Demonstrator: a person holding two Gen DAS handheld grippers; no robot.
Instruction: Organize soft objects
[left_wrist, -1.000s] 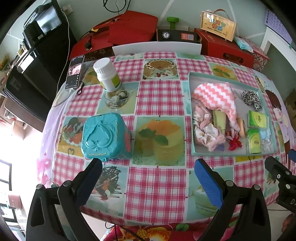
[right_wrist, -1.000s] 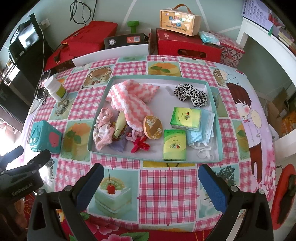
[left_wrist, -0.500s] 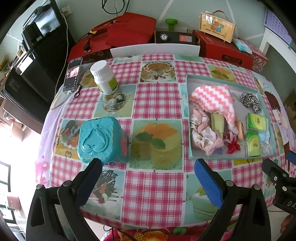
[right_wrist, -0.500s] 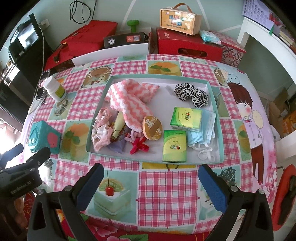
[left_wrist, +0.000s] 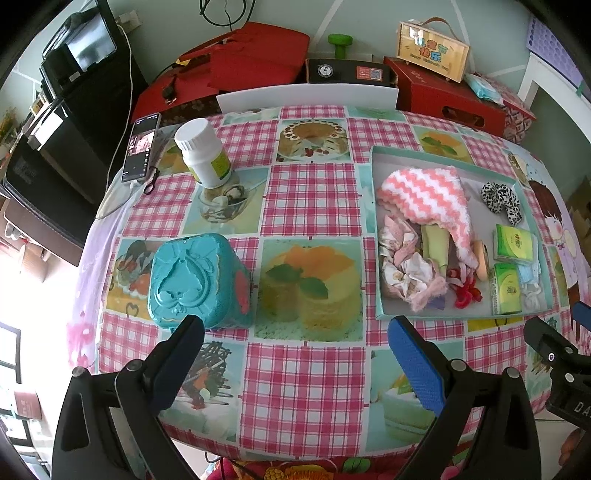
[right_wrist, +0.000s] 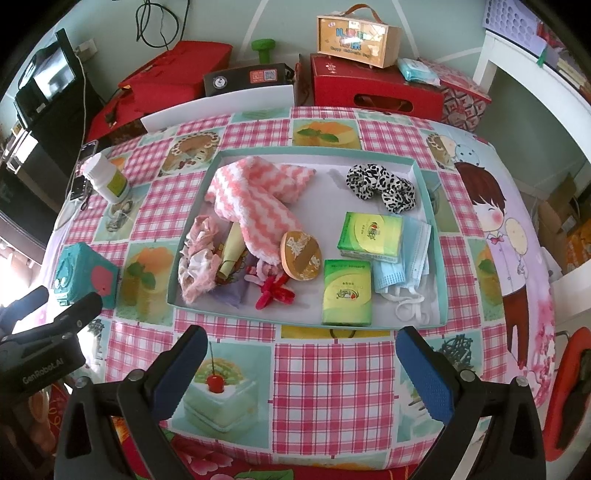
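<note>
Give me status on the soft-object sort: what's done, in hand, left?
Done: nothing visibly sorted; the teal box sits closed. In hand: nothing; left gripper and right gripper are both open, short of the tray. Left: pink zigzag cloth, leopard scrunchie, face masks, all in the tray.

Pale green wall (right_wrist: 436, 22) behind. Red boxes (left_wrist: 443, 99) and black case (left_wrist: 347, 71) stacked along it. White desk (right_wrist: 535, 70) at right, black cabinet (left_wrist: 74, 122) at left; bright daylight lower left.
</note>
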